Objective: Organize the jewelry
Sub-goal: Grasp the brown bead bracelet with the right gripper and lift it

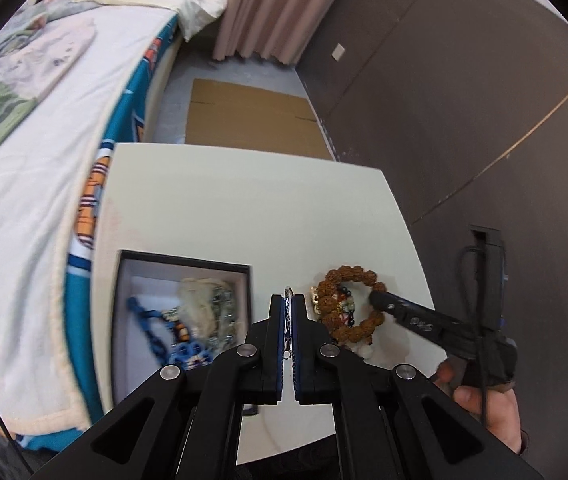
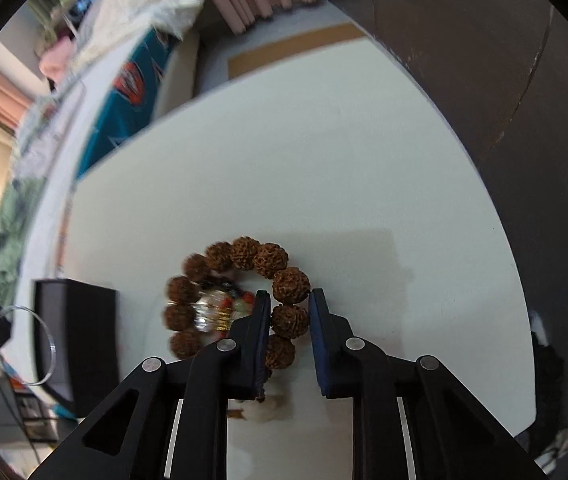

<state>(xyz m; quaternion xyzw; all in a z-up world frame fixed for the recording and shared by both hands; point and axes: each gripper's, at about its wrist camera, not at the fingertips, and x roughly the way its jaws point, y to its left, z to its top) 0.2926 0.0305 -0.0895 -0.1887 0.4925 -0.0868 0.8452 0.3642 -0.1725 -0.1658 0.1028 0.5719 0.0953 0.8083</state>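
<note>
A brown seed-bead bracelet (image 2: 262, 260) lies on the white table (image 2: 323, 160), with a smaller multicoloured bead bracelet (image 2: 224, 308) inside its ring. My right gripper (image 2: 289, 300) straddles the brown bracelet's right side, its jaws around the beads and closing on them; it also shows in the left wrist view (image 1: 379, 294). My left gripper (image 1: 288, 300) is shut on a thin clear bangle (image 2: 46, 344), held beside the open black jewelry box (image 1: 244, 270). The brown bracelet shows in the left view (image 1: 347, 276) too.
The box holds a blue chain (image 1: 152, 320), silver chains (image 1: 224, 308) and a cream piece. A bed (image 1: 44, 160) lies left of the table. A dark wall (image 1: 463, 100) stands at right. Cardboard (image 1: 244, 116) lies on the floor beyond.
</note>
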